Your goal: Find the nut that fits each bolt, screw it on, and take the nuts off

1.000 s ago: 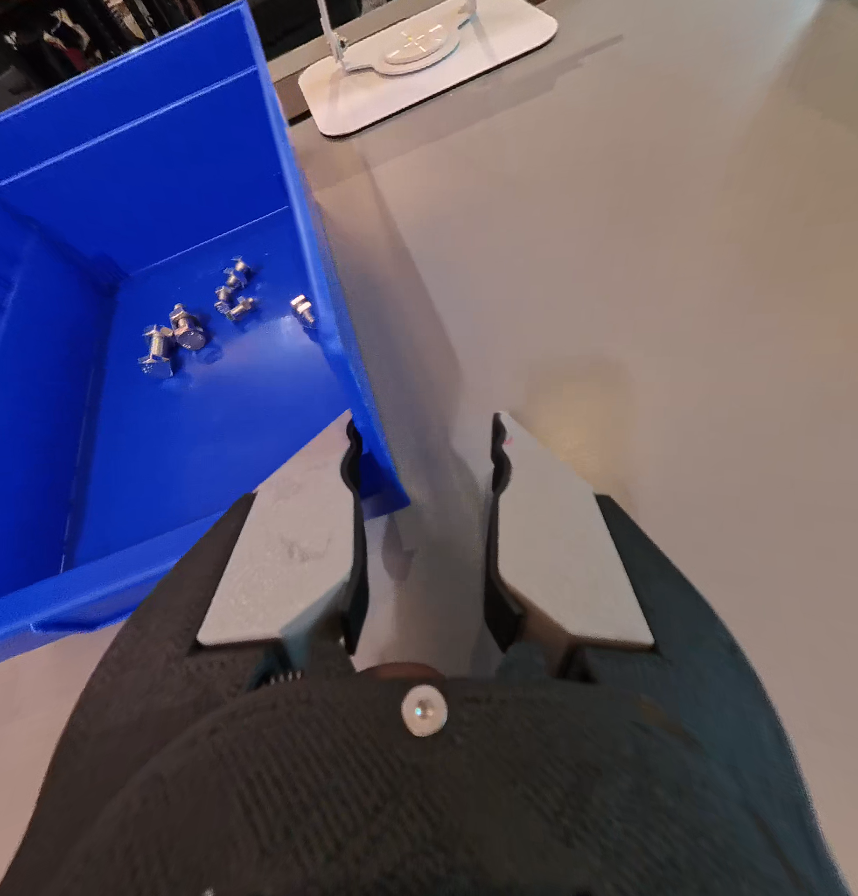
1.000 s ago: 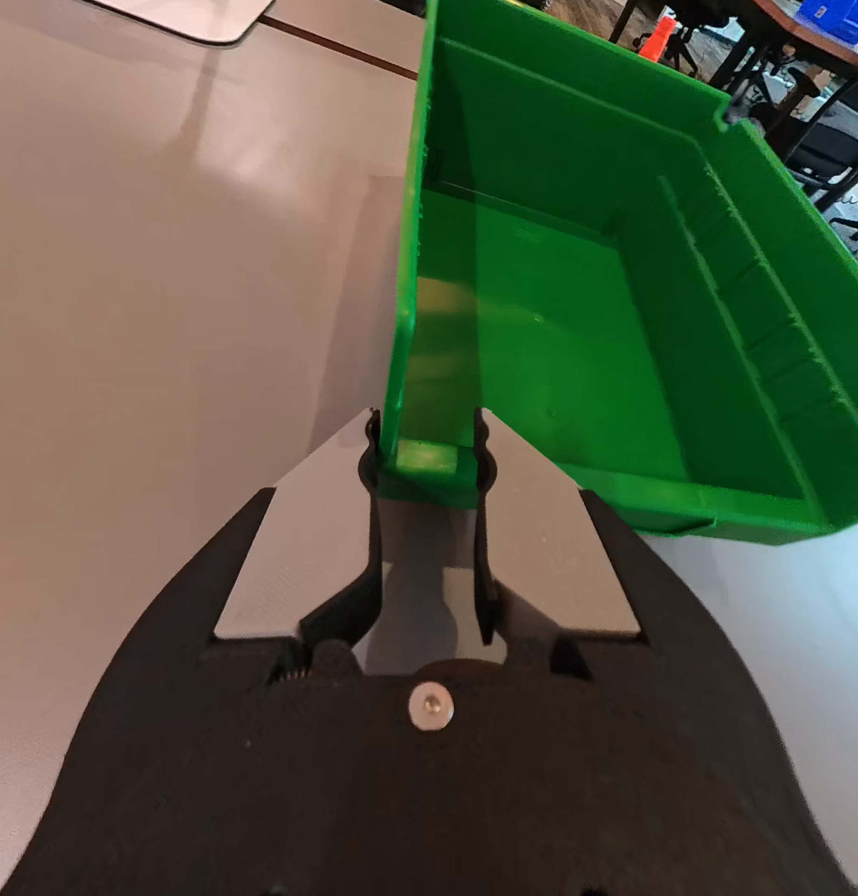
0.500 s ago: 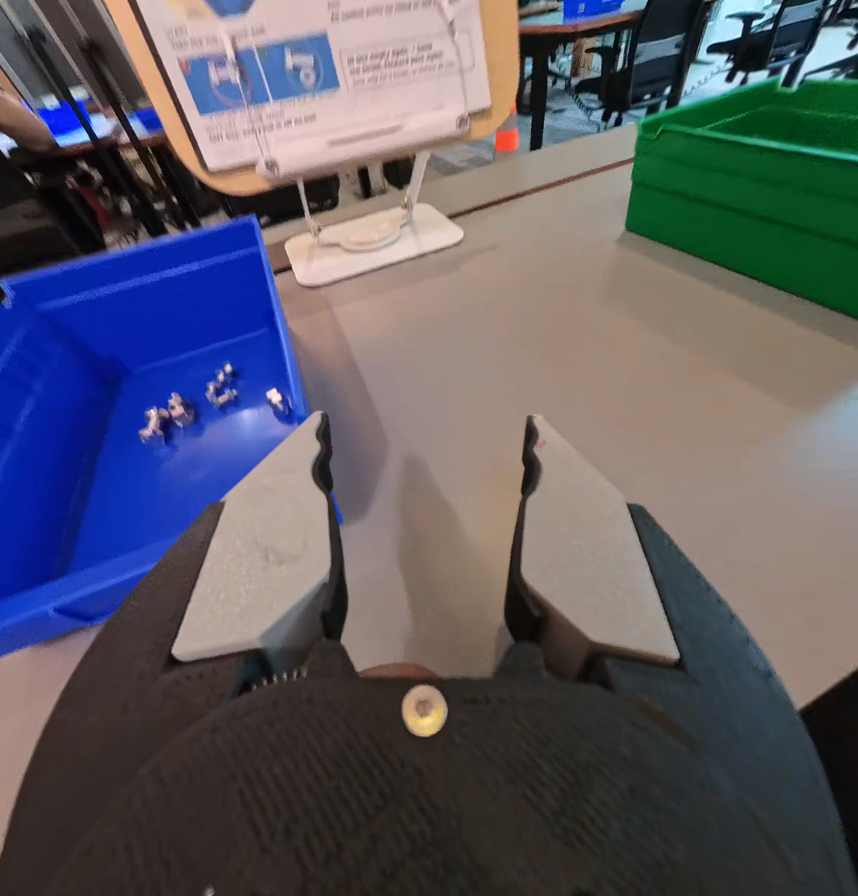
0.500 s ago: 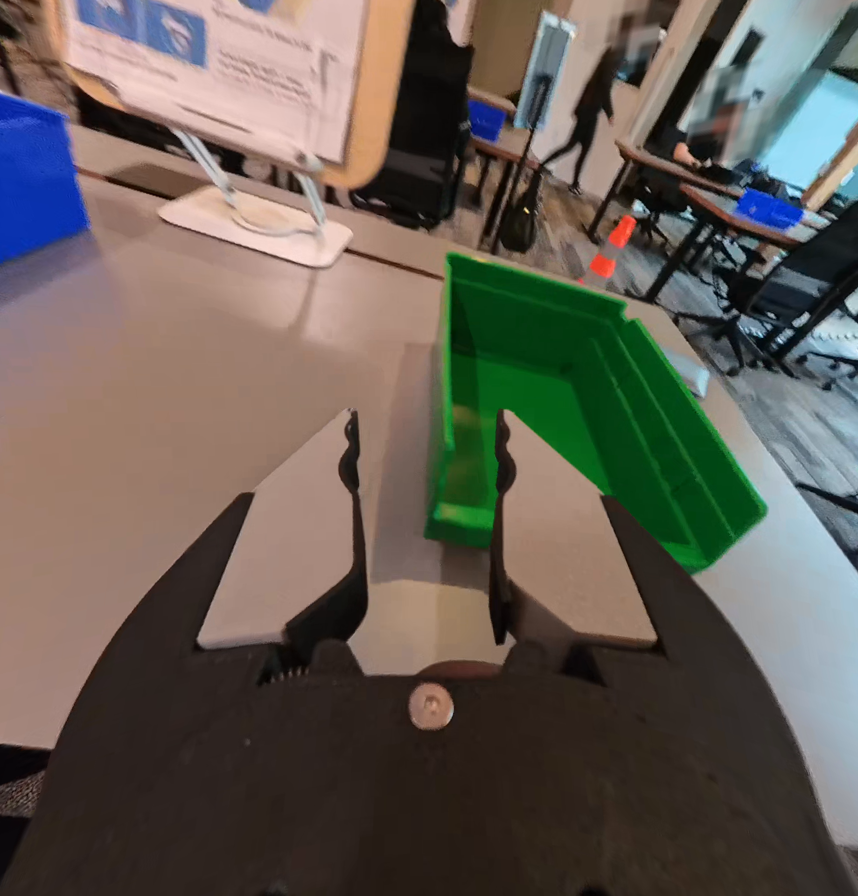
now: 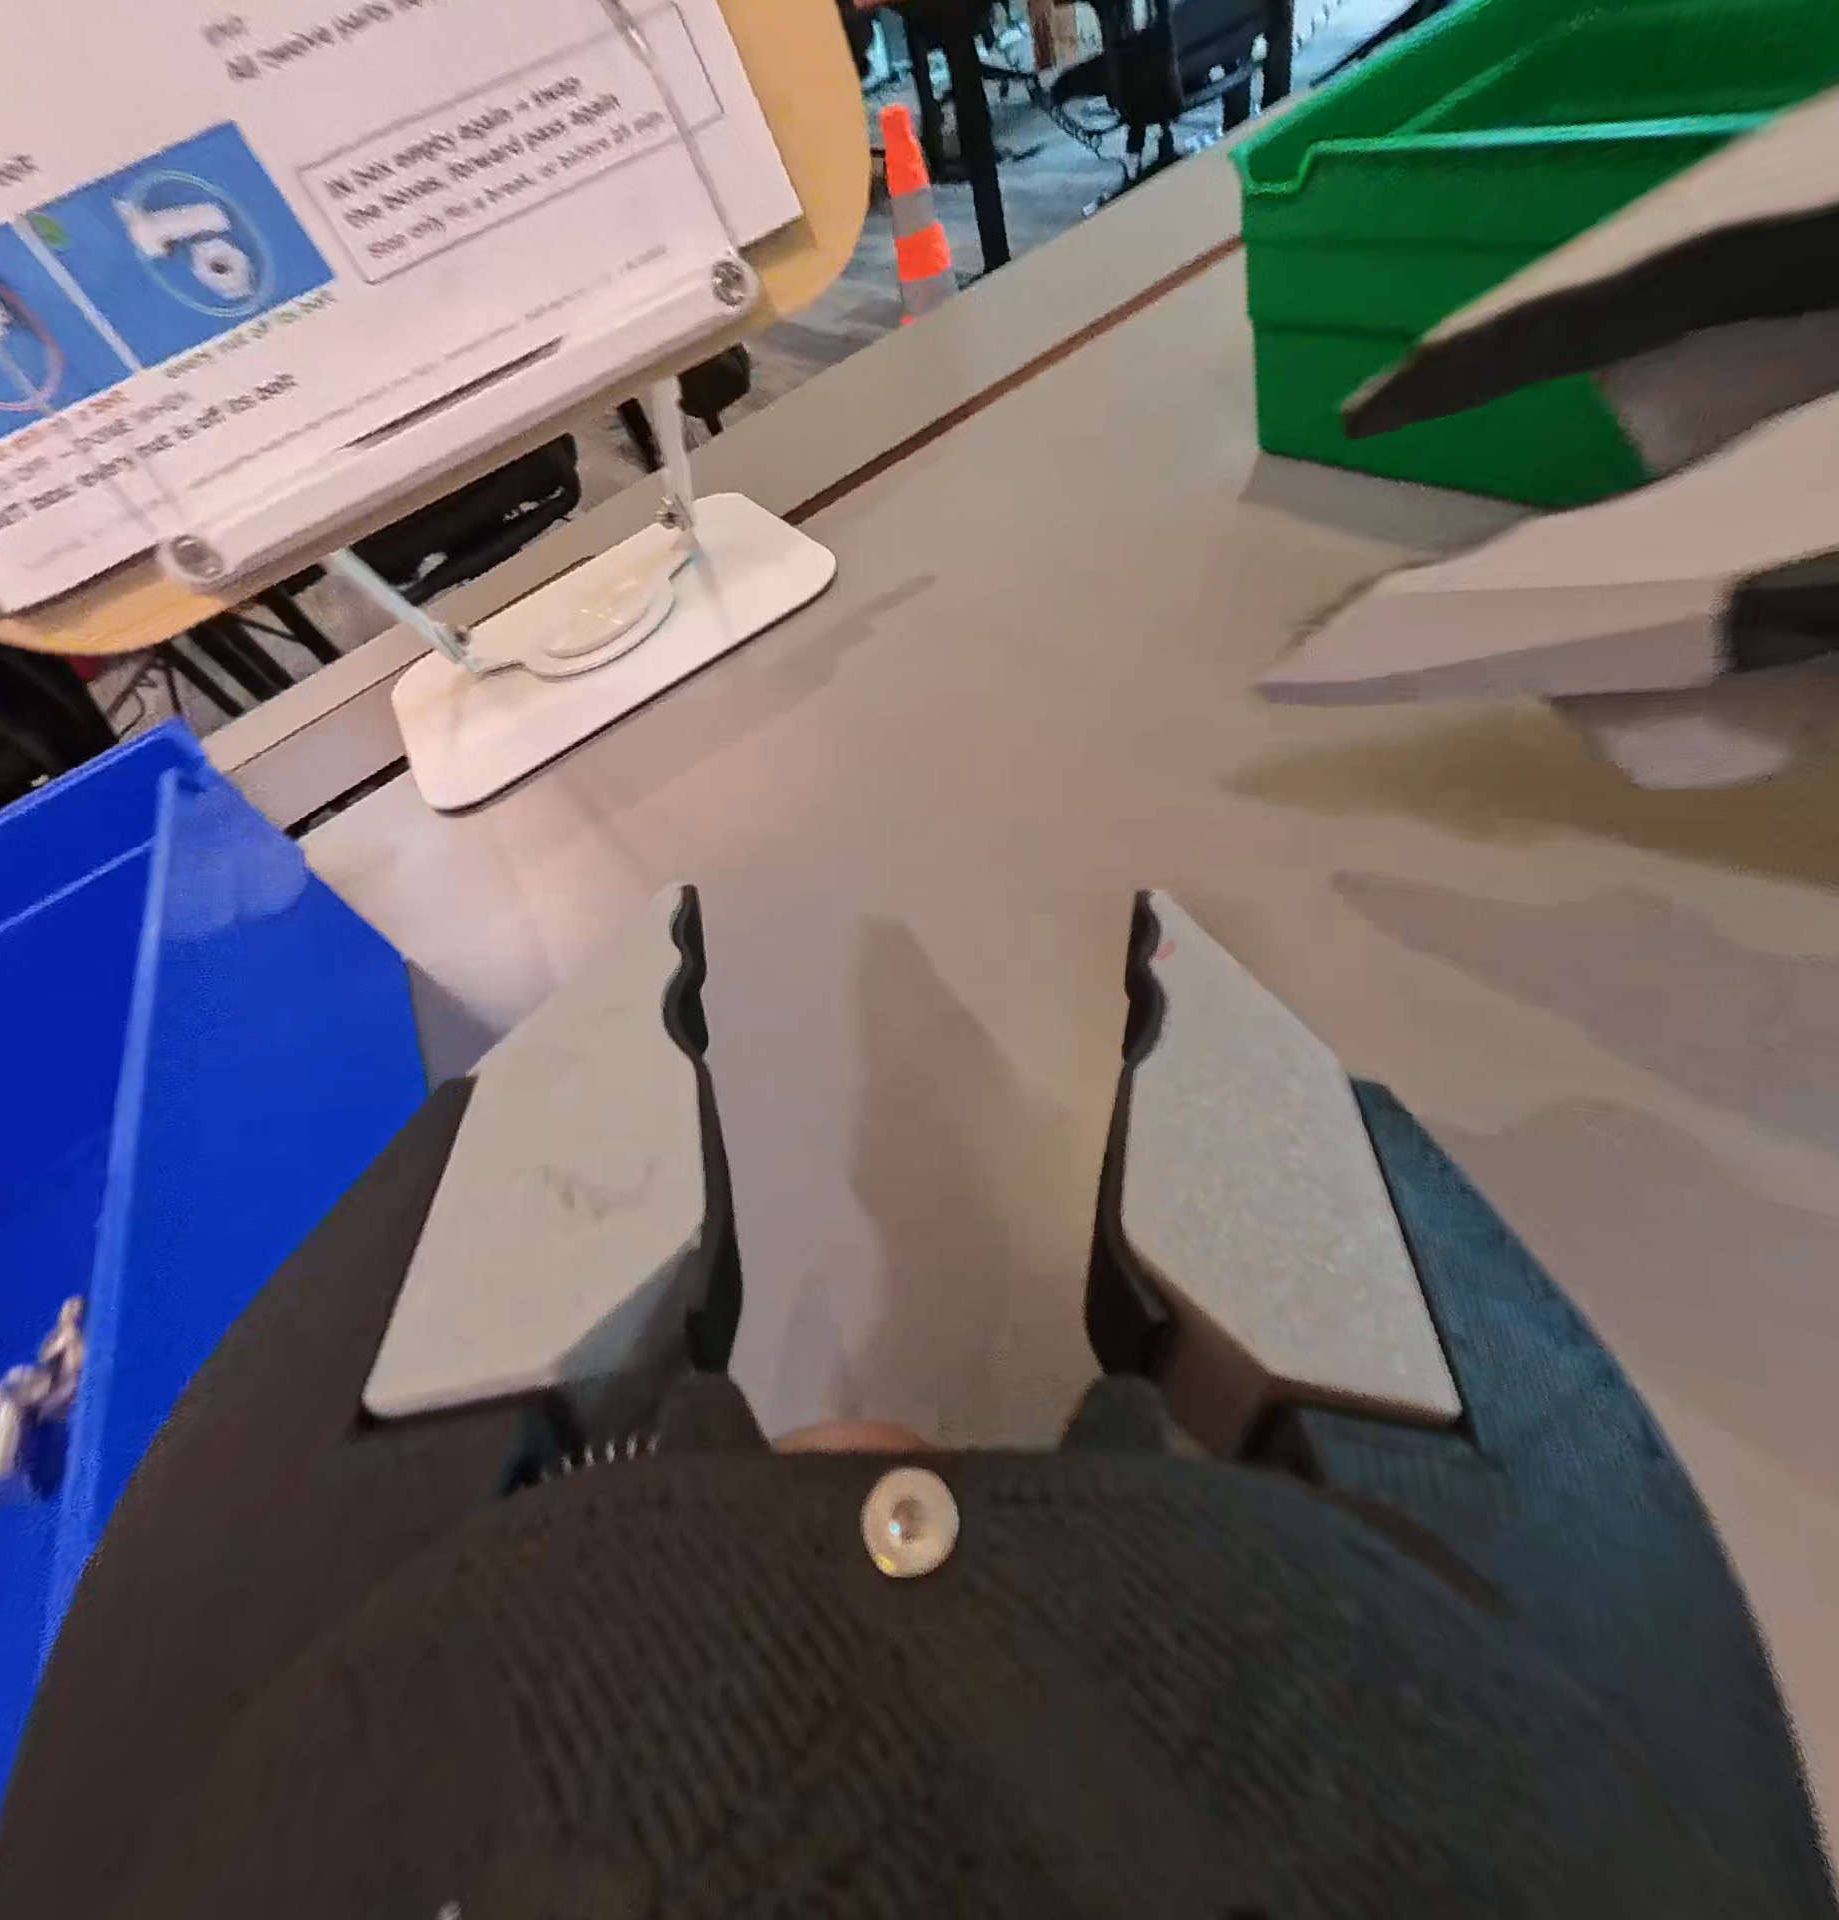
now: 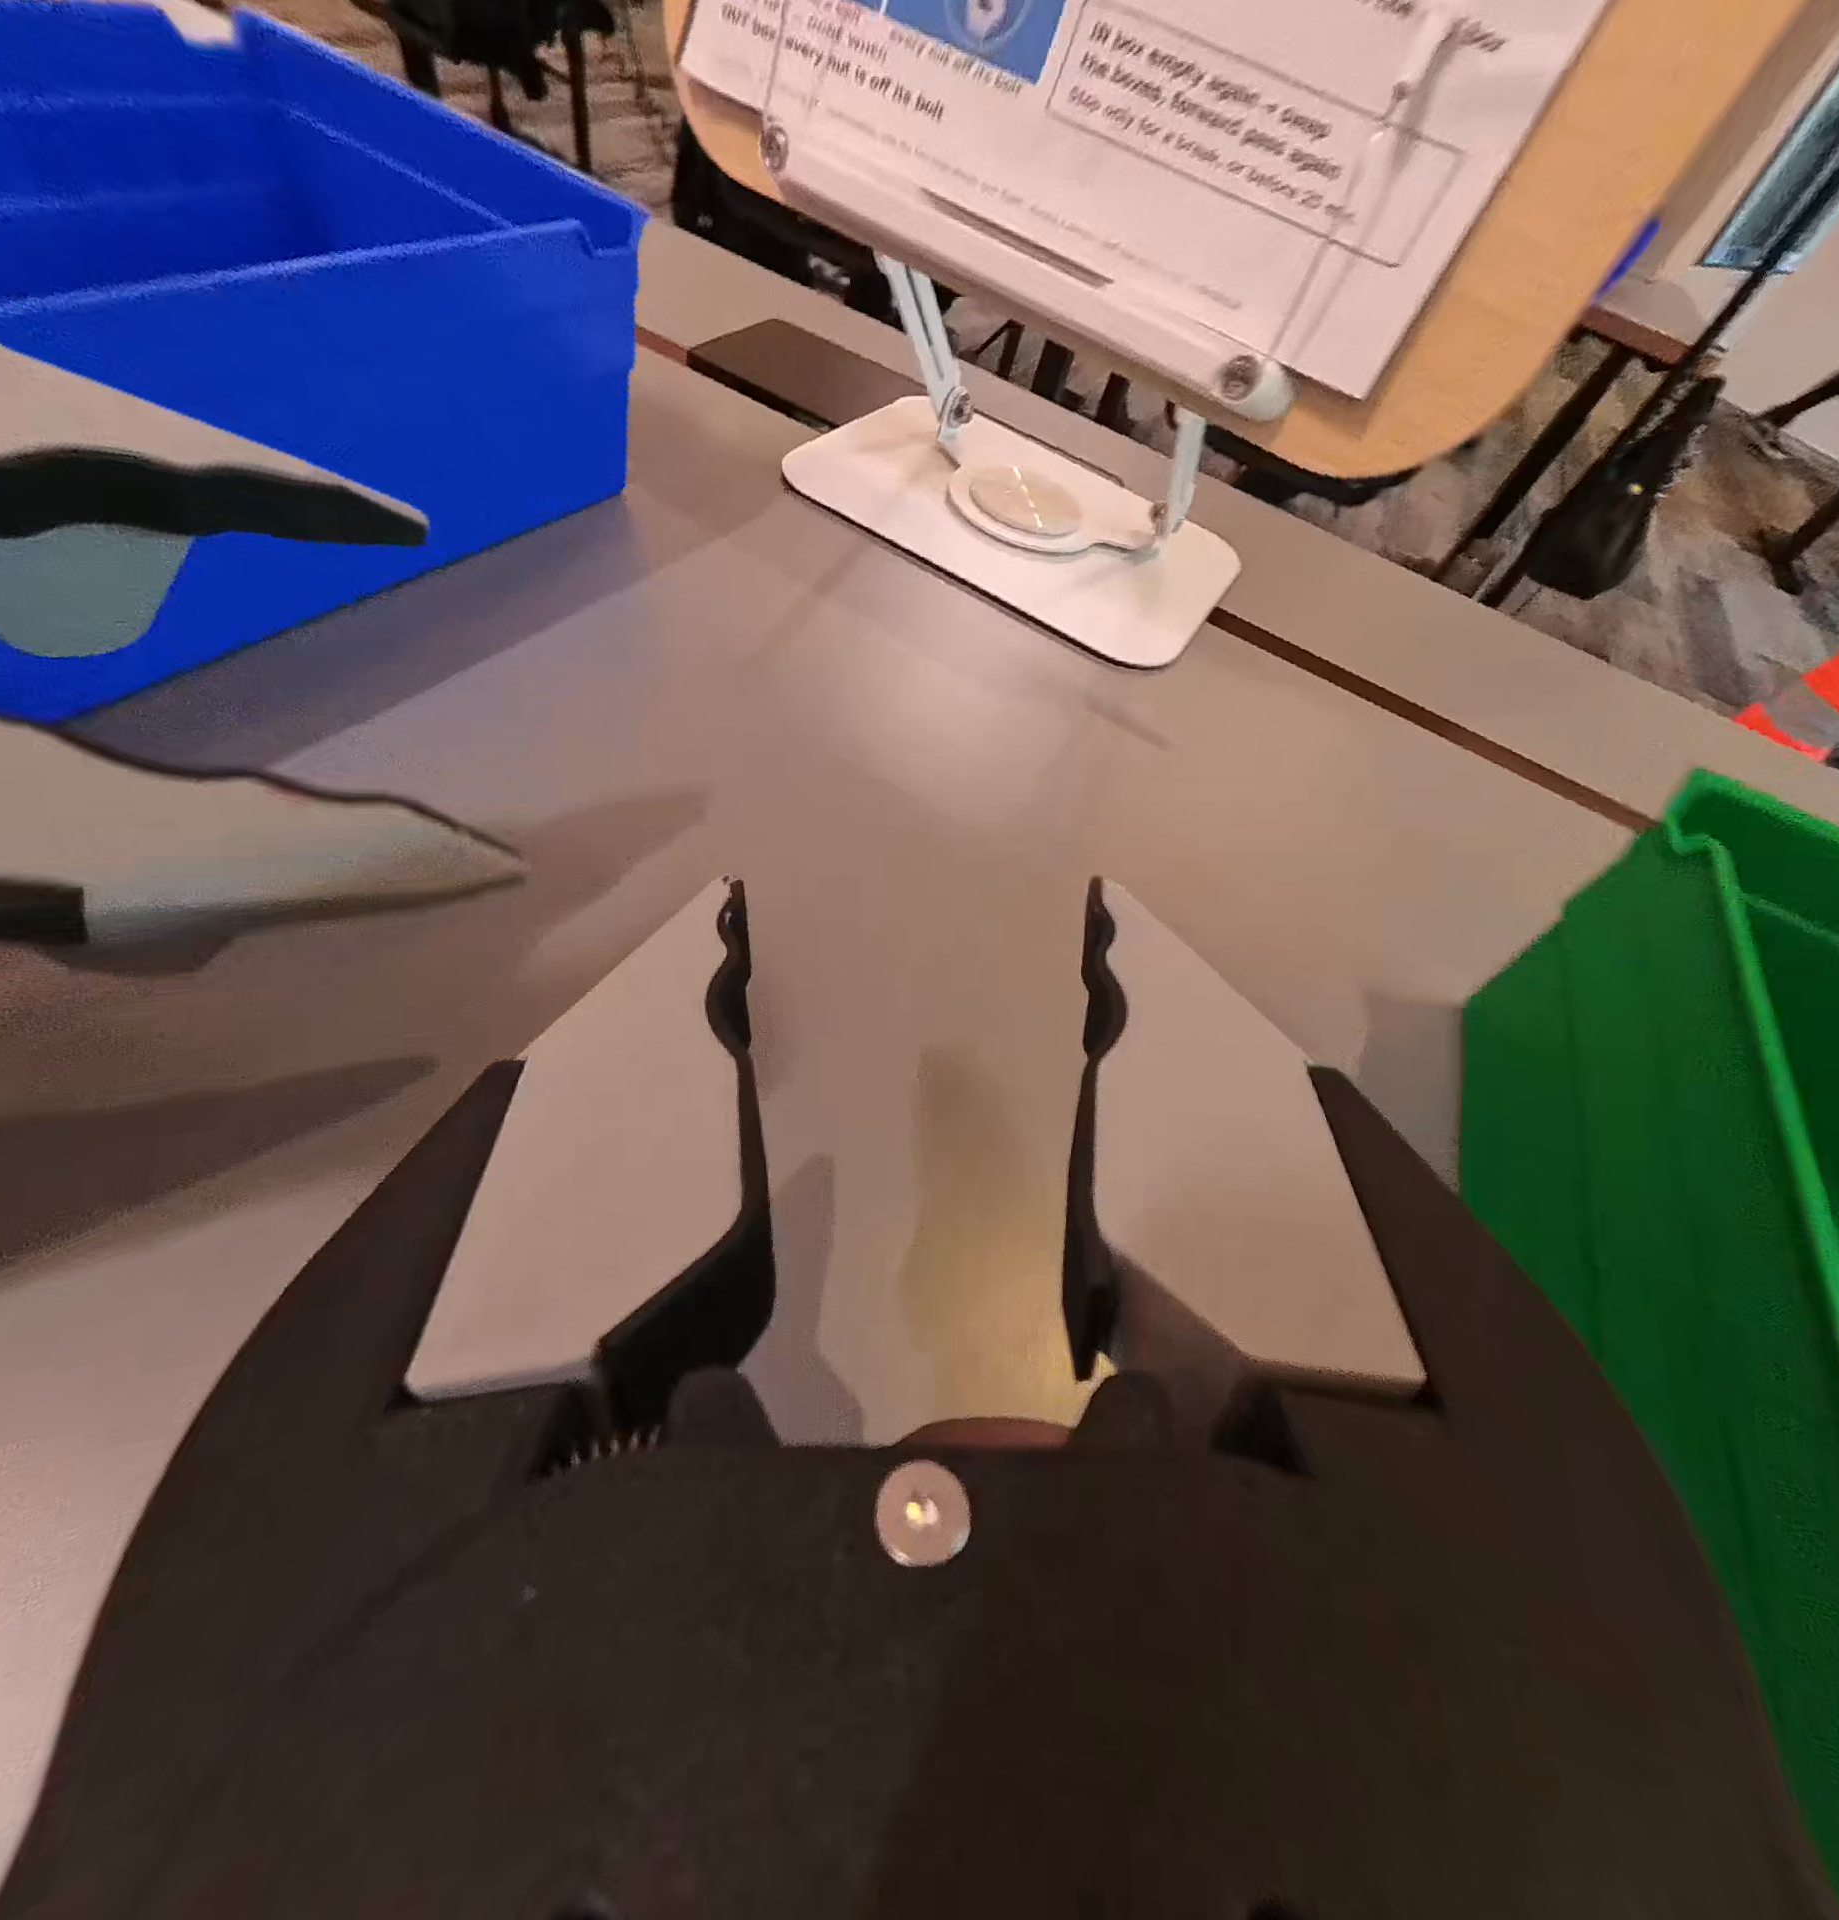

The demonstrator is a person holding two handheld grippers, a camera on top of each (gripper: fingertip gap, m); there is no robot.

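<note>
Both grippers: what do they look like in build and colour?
The left gripper and the right gripper look alike: a black ribbed body with one silver screw in the middle, two flat pale-grey pointed fingers lined inside with wavy black pads. A small toothed rack shows at each base. No cables visible.

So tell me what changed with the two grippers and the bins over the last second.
The right gripper let go of the green plastic bin's corner, and both it and the left gripper rose and pulled back over the grey table. Both are open and empty. The blue plastic bin kept its small metal bolts.
</note>
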